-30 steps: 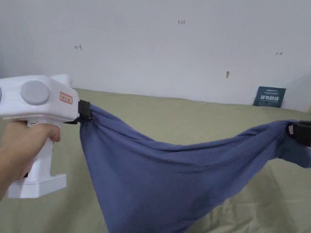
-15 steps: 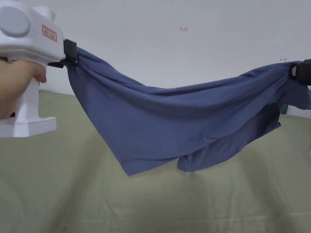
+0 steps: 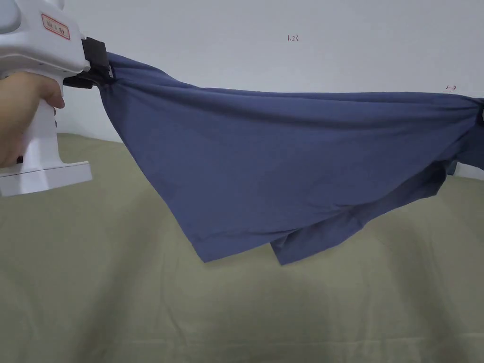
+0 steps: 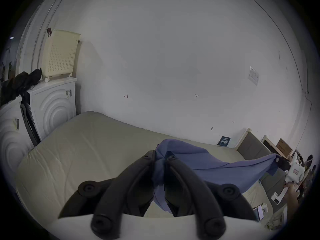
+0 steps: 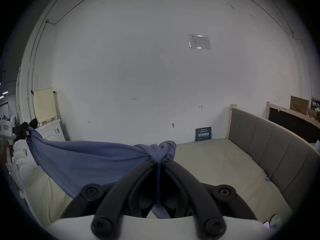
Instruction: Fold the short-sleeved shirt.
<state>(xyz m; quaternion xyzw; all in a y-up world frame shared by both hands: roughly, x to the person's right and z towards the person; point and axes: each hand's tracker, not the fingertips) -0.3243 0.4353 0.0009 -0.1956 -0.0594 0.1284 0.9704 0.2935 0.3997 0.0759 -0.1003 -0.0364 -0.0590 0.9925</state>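
Left claw [image 3: 97, 61] is clamped tight on one bunched corner of the blue shirt [image 3: 283, 160]; in the left gripper view both jaws of the claw [image 4: 160, 157] press on a wad of fabric pinched between them. Right claw [image 5: 158, 159] is the same deal, jaws closed almost together with a twisted knot of the shirt [image 5: 86, 159] caught at the tips. A hand [image 3: 21, 118] grips the white handle of the left one.

The shirt hangs stretched between the two claws, top edge pulled nearly straight, and the loose part sags to two points at the bottom, clear above the bed [image 3: 236, 307]. The bed has a plain olive sheet, and a white wall [image 3: 283, 61] stands right behind the shirt. A grey padded headboard [image 5: 268, 148] sits at the bed's right end.
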